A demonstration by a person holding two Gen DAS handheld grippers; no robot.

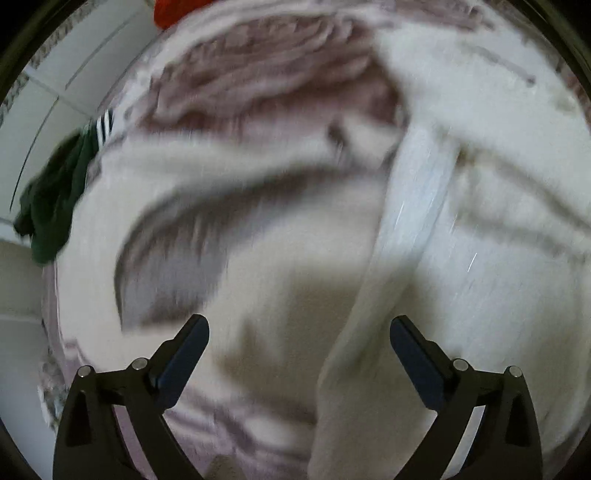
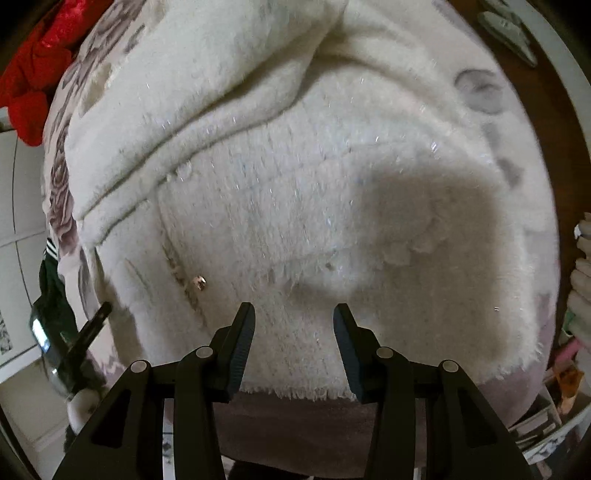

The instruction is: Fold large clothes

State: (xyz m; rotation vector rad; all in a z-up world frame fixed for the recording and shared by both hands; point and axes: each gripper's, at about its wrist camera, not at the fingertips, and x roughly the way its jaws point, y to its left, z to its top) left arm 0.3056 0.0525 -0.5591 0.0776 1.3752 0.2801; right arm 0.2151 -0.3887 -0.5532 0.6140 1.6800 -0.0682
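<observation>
A large fluffy cream-white garment [image 2: 295, 192] with glittery threads lies spread on a bed with a mauve flowered cover [image 2: 59, 184]. Its fringed hem runs just under my right gripper [image 2: 294, 314], which is open and empty above the cloth. A small metal button [image 2: 199, 283] shows to the left of it. In the left wrist view the same garment [image 1: 295, 229] is blurred, with a ribbed band [image 1: 417, 192] running down it. My left gripper [image 1: 299, 325] is wide open and empty above it.
A red cloth [image 2: 33, 81] lies at the bed's far left corner, also showing in the left wrist view [image 1: 173, 11]. A dark green garment with white stripes [image 1: 55, 199] hangs off the bed's left side. Folded items [image 2: 581, 280] stack at the right. White tiled floor [image 1: 55, 85].
</observation>
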